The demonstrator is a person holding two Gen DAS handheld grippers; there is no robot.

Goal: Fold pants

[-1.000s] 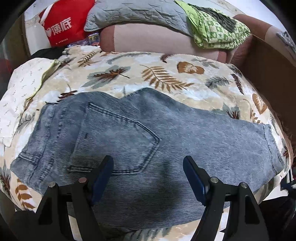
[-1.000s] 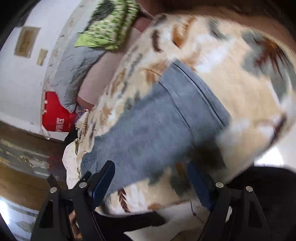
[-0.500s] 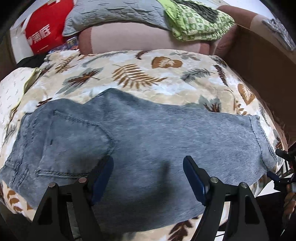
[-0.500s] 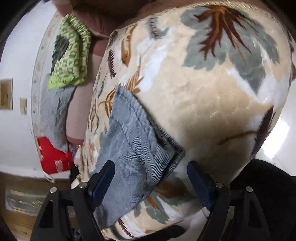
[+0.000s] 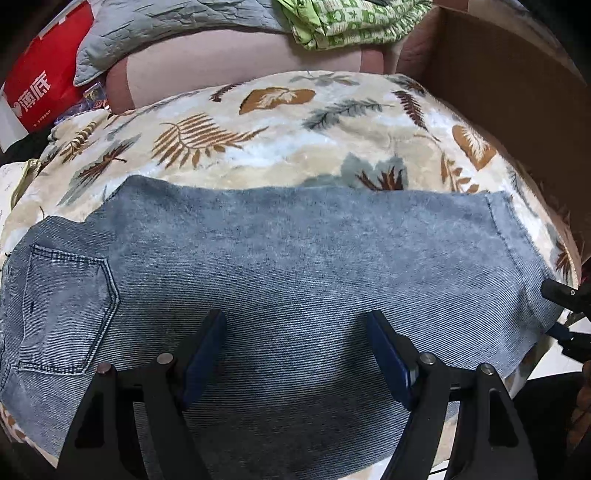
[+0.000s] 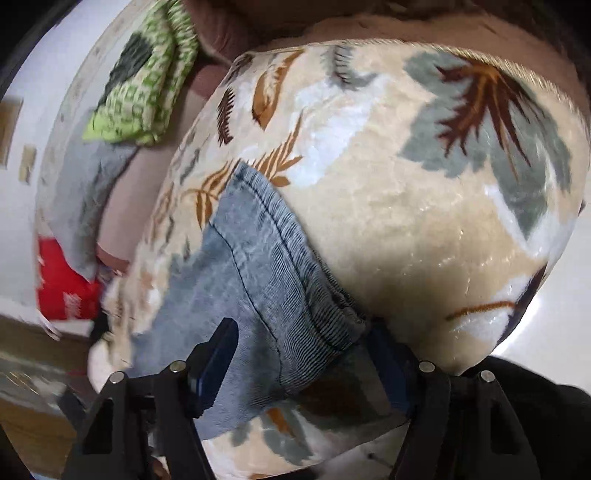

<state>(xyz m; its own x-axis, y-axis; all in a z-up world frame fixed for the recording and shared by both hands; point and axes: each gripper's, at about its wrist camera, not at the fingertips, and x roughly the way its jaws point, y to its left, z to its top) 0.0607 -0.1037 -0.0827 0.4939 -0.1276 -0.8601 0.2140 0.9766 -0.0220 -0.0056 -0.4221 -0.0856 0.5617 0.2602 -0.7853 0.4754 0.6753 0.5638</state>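
Grey-blue jeans (image 5: 295, 280) lie flat, folded lengthwise, on a leaf-print blanket (image 5: 258, 147), waist and back pocket (image 5: 66, 314) at the left, leg hems at the right. My left gripper (image 5: 295, 354) is open and hovers above the thigh part. My right gripper (image 6: 299, 354) is open at the hem end (image 6: 295, 288), its jaws on either side of the hem's near corner, close to the cloth. It also shows at the right edge of the left wrist view (image 5: 565, 314).
A pink sofa back (image 5: 221, 70) carries a grey quilt (image 5: 166, 26) and a green patterned cloth (image 5: 351, 22). A red bag (image 5: 40, 85) stands at the far left. A brown cardboard box (image 5: 498, 85) is at the right. Pale floor (image 6: 565, 314) lies beyond the blanket's edge.
My left gripper has moved right along the jeans from the pocket toward the legs. My right gripper has closed in on the hem's near corner.
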